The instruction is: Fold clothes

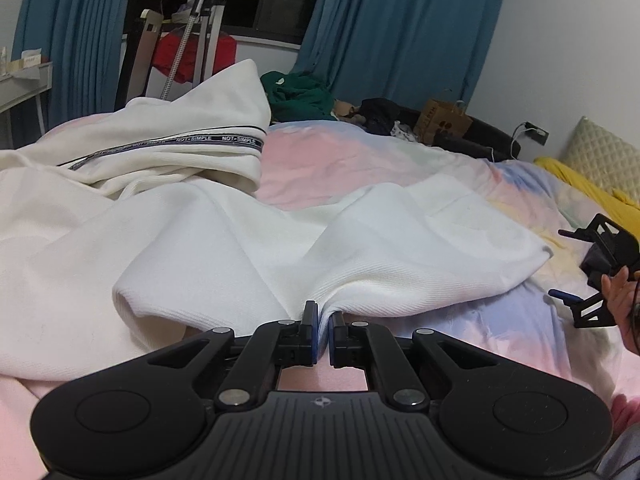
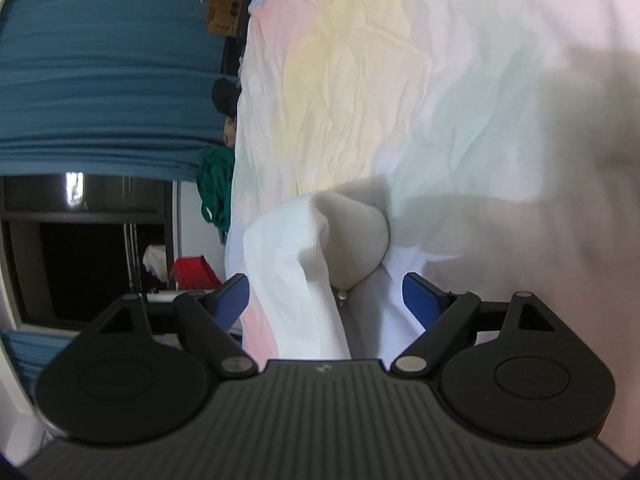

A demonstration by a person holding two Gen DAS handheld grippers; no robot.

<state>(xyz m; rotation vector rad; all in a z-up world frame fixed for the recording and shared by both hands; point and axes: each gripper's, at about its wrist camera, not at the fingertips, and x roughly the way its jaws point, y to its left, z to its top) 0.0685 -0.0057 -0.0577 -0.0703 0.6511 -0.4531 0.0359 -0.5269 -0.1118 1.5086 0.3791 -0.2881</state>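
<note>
White ribbed cloth pinned at one end, free at the other

White ribbed-knit garment [image 1: 224,240] lies spread across the bed with the pastel pink, blue and yellow cover [image 1: 360,160], its bulk heaped toward the bed's far left side, where a fold carries a dark lettered trim band [image 1: 192,142]. The left claw [image 1: 324,320] is clamped together on a pinch of the garment's near edge, and creases fan out from that pinch, so the cloth looks held taut as an anchor for the fold. The right claw [image 2: 326,300] stands wide apart; a rounded corner of the same white knit [image 2: 344,240] sits between its blue pads [image 2: 230,296] without either pad pressing on it. From the left wrist view this right claw [image 1: 576,272] shows at the bed's right side, just off the garment's right corner, with part of a hand [image 1: 620,300] behind it. My reading is that one end is kept fixed while the other end lies loose on the cover. Green clothing [image 1: 300,94] and a brown paper bag [image 1: 442,120] lie past the bed's far edge, before teal curtains [image 1: 400,32]
</note>
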